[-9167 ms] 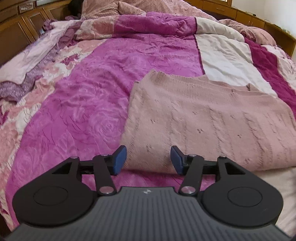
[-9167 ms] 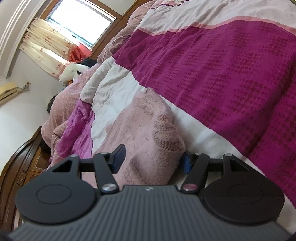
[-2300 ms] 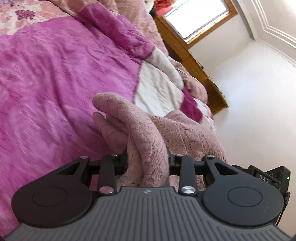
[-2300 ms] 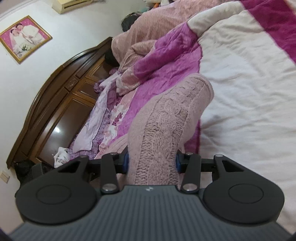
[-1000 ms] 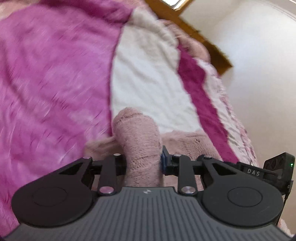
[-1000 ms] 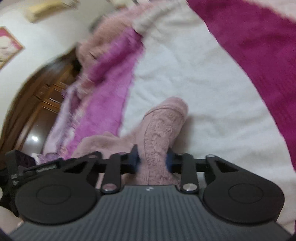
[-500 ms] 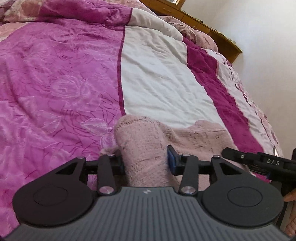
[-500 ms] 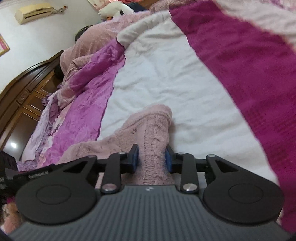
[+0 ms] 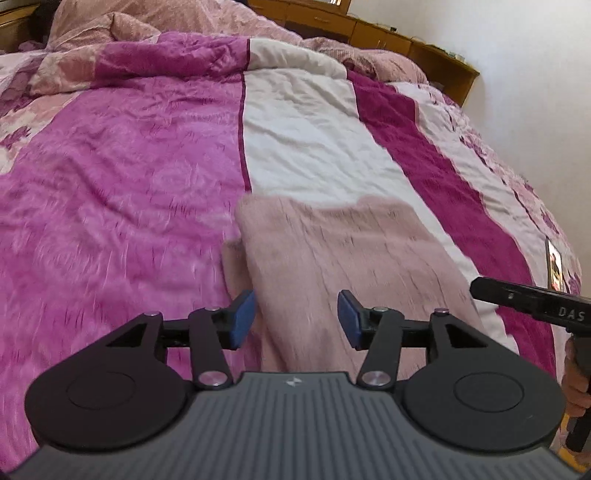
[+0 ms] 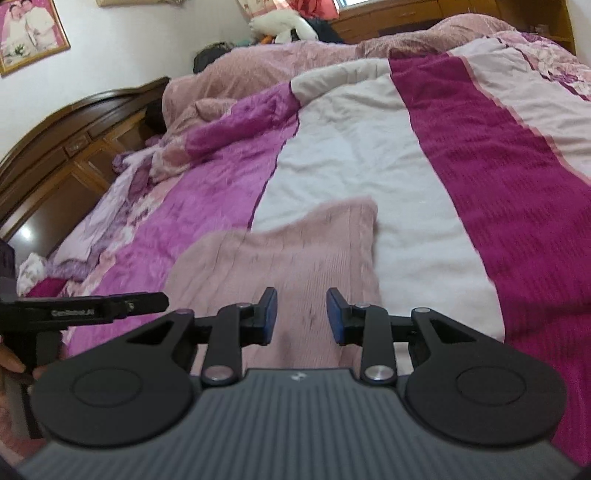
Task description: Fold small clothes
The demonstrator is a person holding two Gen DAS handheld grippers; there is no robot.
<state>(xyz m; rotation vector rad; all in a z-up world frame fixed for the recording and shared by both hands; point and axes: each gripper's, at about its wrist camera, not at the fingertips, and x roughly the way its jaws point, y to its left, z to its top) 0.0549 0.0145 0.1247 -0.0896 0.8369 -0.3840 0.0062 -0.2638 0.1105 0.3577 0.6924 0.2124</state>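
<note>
A pale pink knitted garment lies folded over on the bed, across the seam between the magenta and white quilt panels. My left gripper is open and empty, just above the garment's near left part. In the right wrist view the garment lies flat ahead, and my right gripper is open and empty above its near edge. Each gripper's body shows at the edge of the other's view: the right one and the left one.
The quilt has magenta, white and dark crimson bands. A bunched pink blanket lies at the head. A dark wooden headboard stands left, wooden cabinets behind. A phone lies near the right bed edge.
Both grippers have opened and let go of the pink garment. It now lies flat, folded over, on the bed, and both grippers have drawn back a little from it.
</note>
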